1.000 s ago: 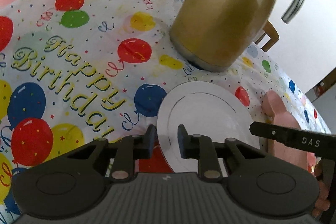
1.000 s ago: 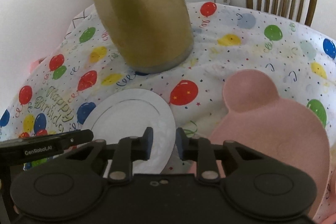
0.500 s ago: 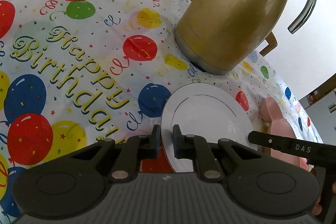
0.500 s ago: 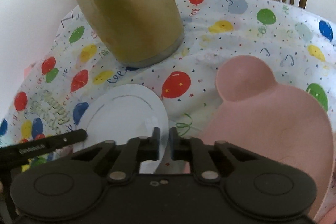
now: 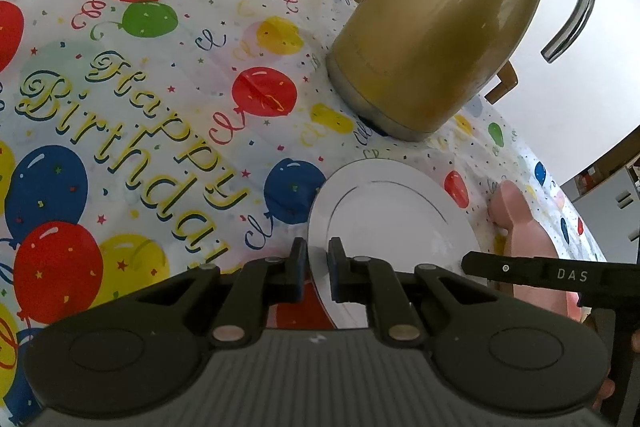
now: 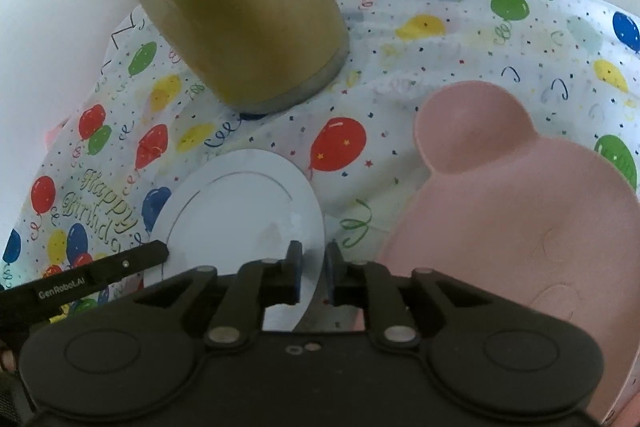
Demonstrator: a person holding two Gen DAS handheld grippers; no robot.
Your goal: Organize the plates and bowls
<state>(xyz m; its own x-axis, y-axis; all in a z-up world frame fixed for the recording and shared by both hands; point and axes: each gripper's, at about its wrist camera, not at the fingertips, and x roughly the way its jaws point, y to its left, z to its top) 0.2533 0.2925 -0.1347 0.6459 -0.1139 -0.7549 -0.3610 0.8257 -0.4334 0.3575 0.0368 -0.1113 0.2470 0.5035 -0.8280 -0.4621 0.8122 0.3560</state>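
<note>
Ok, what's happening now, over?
Left gripper shut on round white plate, left rim. Right gripper's jaws opening, plate's right rim between them. Gold thermos jug behind, pink bear-shaped plate alongside.

A gold thermos jug (image 5: pixel 432 39) stands upright on the balloon-print tablecloth (image 5: pixel 160 75).

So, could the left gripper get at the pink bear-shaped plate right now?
Probably not. The left gripper is shut on the rim of the white plate, so it is occupied, and the pink plate lies beyond the white plate's far side.
</note>
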